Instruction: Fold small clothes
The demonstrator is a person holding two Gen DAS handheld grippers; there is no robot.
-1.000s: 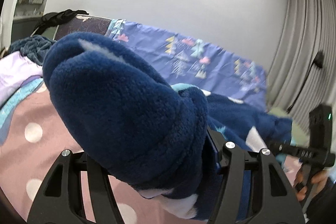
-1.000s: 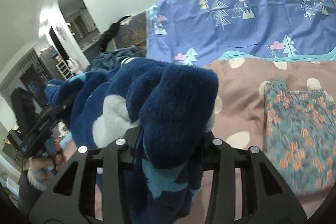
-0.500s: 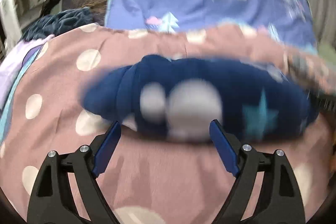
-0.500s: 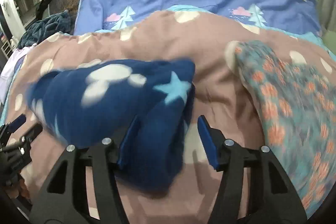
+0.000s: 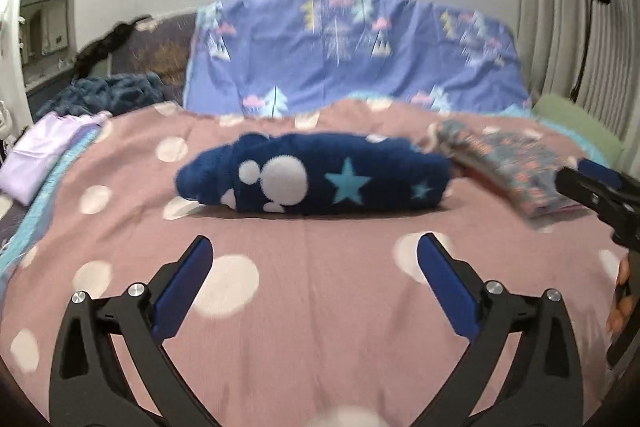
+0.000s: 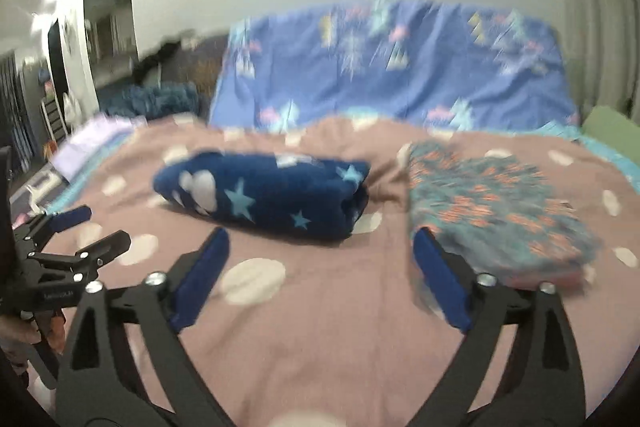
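Note:
A folded navy fleece garment (image 5: 316, 179) with white blobs and teal stars lies on the pink polka-dot bedspread (image 5: 312, 307); it also shows in the right wrist view (image 6: 264, 199). My left gripper (image 5: 314, 251) is open and empty, pulled back in front of the garment. My right gripper (image 6: 320, 243) is open and empty, near the garment's right end. The left gripper shows at the left edge of the right wrist view (image 6: 76, 227). The right gripper shows at the right edge of the left wrist view (image 5: 596, 183).
A folded teal floral garment (image 6: 496, 211) lies to the right of the navy one (image 5: 508, 163). A blue tree-print sheet (image 5: 352, 51) covers the headboard. A lilac cloth (image 5: 44, 151) and a dark blue pile (image 5: 108, 93) lie at the far left. Curtains hang at right.
Both grippers held the navy garment up, then set it down on the bedspread, opened, and drew back from it.

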